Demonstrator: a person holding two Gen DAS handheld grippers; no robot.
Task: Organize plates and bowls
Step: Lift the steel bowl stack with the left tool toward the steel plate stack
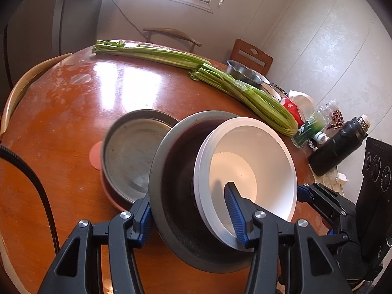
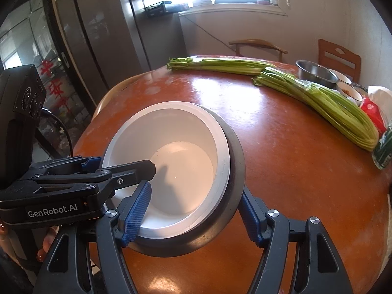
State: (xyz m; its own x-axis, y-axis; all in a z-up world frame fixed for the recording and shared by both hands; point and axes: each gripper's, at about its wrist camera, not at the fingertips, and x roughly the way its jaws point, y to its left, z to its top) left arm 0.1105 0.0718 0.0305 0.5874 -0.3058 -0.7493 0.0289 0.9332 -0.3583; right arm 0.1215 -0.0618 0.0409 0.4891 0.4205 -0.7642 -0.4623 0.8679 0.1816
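Bowls: a white bowl (image 1: 247,169) sits nested inside a dark grey bowl (image 1: 178,196); the pair is tilted and held up over the counter (image 1: 73,112) by both tools at once.
Left gripper (image 1: 193,210): its jaws are clamped across the near rims, one blue pad outside the grey bowl's wall, the other inside the white bowl.
Right gripper (image 2: 196,215): grasping the same stack from the other side, one ridged pad inside the white bowl, the other pressed on the grey bowl's outer wall.
Metal pan (image 1: 132,154): a shallow round pan resting on a salmon-pink plate (image 1: 96,158), on the counter just beyond the raised bowls.
Celery: one long bunch (image 1: 152,54) lies across the far side of the counter, a second bunch (image 1: 250,98) runs along the right edge.
Steel bowl (image 1: 242,69): at the far right of the counter, with more small dishes behind the second bunch.
Black flask (image 1: 338,144): lying on its side near the right edge, beside packets and a clear bottle.
Room: wooden chairs (image 2: 257,45) stand around the counter, a bright window behind them, a tall steel fridge (image 2: 103,39) to the left.
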